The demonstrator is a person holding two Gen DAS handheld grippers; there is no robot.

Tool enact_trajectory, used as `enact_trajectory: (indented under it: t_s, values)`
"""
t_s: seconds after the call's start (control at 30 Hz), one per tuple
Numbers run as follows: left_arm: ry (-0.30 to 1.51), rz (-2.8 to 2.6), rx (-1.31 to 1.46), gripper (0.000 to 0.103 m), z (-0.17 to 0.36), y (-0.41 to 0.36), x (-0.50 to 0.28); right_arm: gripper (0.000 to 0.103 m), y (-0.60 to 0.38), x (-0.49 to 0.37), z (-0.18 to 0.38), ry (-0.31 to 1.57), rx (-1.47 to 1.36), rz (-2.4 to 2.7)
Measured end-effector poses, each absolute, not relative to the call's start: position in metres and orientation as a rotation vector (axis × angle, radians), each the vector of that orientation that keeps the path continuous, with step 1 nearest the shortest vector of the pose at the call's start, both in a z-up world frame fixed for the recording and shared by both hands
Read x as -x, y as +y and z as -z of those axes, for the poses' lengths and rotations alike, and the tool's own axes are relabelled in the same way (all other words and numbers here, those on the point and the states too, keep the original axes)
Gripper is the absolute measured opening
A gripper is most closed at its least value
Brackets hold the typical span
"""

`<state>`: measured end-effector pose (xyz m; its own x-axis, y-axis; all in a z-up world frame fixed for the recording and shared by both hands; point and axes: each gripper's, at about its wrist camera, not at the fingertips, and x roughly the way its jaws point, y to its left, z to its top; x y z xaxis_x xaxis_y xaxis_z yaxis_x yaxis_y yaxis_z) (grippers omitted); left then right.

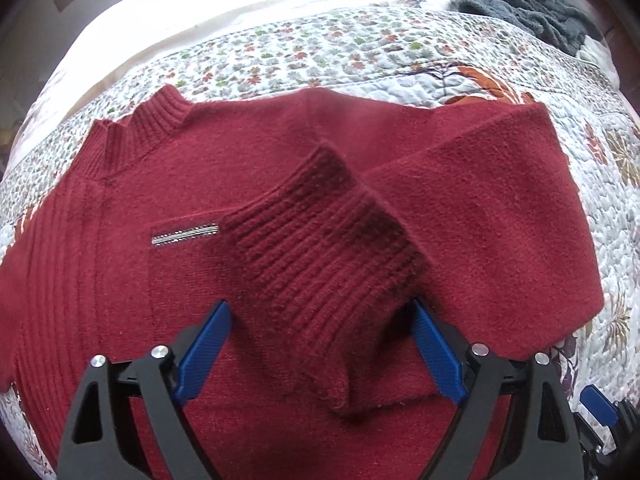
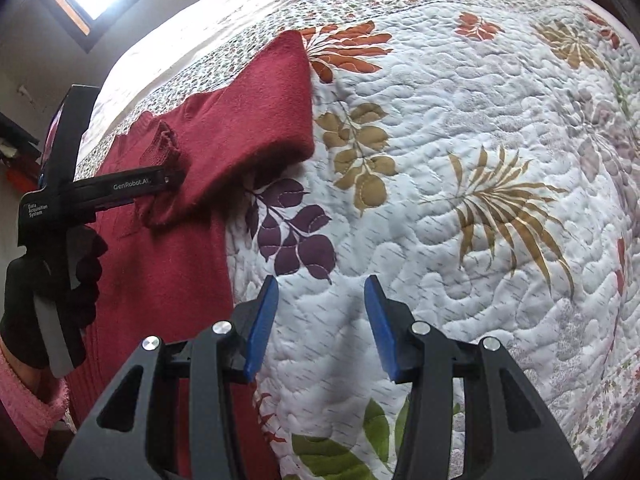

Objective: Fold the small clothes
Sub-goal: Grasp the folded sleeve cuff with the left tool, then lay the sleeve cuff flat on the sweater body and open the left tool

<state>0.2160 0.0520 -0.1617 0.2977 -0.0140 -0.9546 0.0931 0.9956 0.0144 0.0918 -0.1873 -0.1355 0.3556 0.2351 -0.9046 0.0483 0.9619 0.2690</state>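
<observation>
A red sweater is being shown spread flat across the left and centre of the left wrist view, on a floral quilt, its ribbed collar sitting at upper left and a small striped pocket trim lying left of centre. The sleeve is being seen folded in from the right over the sweater body, with its ribbed cuff lying at centre frame. The left gripper is being held at bottom centre with blue fingers spread wide either side of the cuff, nothing being pinched. A grey fuzzy garment is being shown heaped at upper right, well apart from the sweater. In the right wrist view, a gloved hand is being seen at the left edge holding the left gripper's handle, the sweater lying along the left side with the folded sleeve at upper left. The right gripper is being held at bottom centre over bare quilt, just right of the sweater's edge, fingers apart and holding nothing.
</observation>
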Motion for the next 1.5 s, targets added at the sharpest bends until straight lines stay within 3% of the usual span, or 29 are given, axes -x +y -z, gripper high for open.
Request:
enact_trajectory:
  t_s: [0.13, 0.33, 0.4, 0.47, 0.9, 1.5]
  values:
    - [1.264, 0.069, -0.052, 0.079, 0.159, 0.052, -0.216, 0.045, -0.187, -0.093, 0.136, 1.205, -0.27, -0.115]
    - [1.242, 0.056, -0.05, 0.044, 0.155, 0.053, -0.218, 0.045, -0.189, -0.093, 0.137, 1.209, -0.271, -0.108]
    - [1.229, 0.043, -0.04, 0.023, 0.153, 0.056, -0.217, 0.045, -0.189, -0.093, 0.136, 1.21, -0.268, -0.101]
    - [1.222, 0.044, -0.017, 0.016, 0.151, 0.061, -0.215, 0.045, -0.188, -0.094, 0.135, 1.21, -0.264, -0.097]
    - [1.118, 0.041, 0.039, 0.013, 0.118, 0.096, -0.212, 0.045, -0.18, -0.106, 0.118, 1.186, -0.269, -0.109]
    - [1.082, -0.059, 0.092, 0.013, 0.111, 0.192, -0.204, 0.045, -0.128, -0.186, 0.111, 1.203, -0.269, -0.195]
